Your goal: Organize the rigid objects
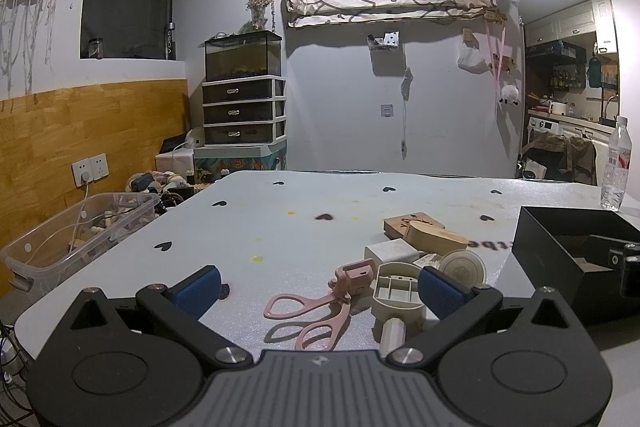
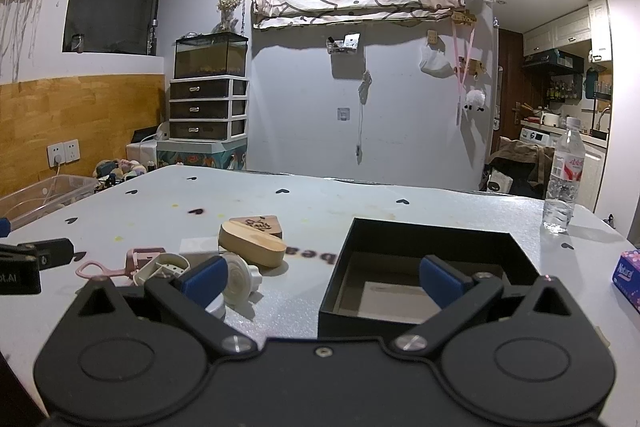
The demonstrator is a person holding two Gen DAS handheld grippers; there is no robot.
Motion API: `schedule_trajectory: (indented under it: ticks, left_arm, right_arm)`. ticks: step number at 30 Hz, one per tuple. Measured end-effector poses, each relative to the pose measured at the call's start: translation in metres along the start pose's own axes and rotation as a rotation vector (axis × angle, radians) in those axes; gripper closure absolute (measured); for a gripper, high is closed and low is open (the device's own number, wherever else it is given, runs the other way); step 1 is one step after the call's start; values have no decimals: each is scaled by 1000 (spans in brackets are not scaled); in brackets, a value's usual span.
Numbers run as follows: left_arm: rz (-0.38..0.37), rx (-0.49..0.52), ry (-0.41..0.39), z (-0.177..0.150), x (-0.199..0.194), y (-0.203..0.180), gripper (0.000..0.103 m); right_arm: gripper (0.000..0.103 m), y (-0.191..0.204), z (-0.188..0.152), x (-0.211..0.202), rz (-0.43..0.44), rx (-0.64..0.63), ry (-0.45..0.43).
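A pink eyelash curler [image 1: 316, 301] lies on the white table between the fingers of my open left gripper [image 1: 318, 287]. Beside it are a beige plastic holder [image 1: 398, 293], a white reel [image 1: 464, 265], a white block [image 1: 390, 251] and a wooden stand [image 1: 426, 233]. The open black box [image 1: 560, 259] stands to the right. In the right wrist view my open, empty right gripper [image 2: 322, 277] sits at the box's [image 2: 424, 267] near left corner, with the reel [image 2: 240, 277], wooden stand [image 2: 252, 241] and curler [image 2: 120, 265] to its left.
A water bottle [image 2: 562, 179] stands at the table's far right and a blue tissue pack [image 2: 628, 275] at its right edge. A clear plastic bin [image 1: 72, 239] sits off the table's left side. The left gripper [image 2: 28, 263] shows at the right wrist view's left edge.
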State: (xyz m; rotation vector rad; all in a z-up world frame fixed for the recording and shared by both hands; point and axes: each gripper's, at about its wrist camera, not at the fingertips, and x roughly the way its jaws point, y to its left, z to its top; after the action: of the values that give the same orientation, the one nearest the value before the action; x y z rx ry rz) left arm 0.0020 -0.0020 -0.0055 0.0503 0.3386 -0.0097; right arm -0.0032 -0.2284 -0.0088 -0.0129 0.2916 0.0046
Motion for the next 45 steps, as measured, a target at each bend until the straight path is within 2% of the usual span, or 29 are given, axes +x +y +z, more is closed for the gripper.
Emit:
schedule_trajectory:
  ticks: [19, 25, 31, 37, 43, 45]
  left_arm:
    - [1, 2, -1, 0, 1, 2, 0]
    - [0, 5, -1, -3, 3, 3, 0]
    - [-18, 0, 20, -6, 7, 1, 0]
    - [-37, 20, 50, -15, 13, -7, 0]
    - [-79, 31, 85, -31, 29, -18, 0]
    - [-92, 38, 96, -35, 33, -21, 0]
  right_arm:
    - [0, 8, 6, -4, 0, -3, 1]
    - [0, -7, -5, 1, 9, -1, -11]
    - [0, -8, -7, -6, 64, 18, -21]
    - [0, -35, -16, -9, -3, 43, -13]
    - [0, -76, -17, -15, -7, 175, -14]
    - [0, -86, -16, -14, -18, 171, 8]
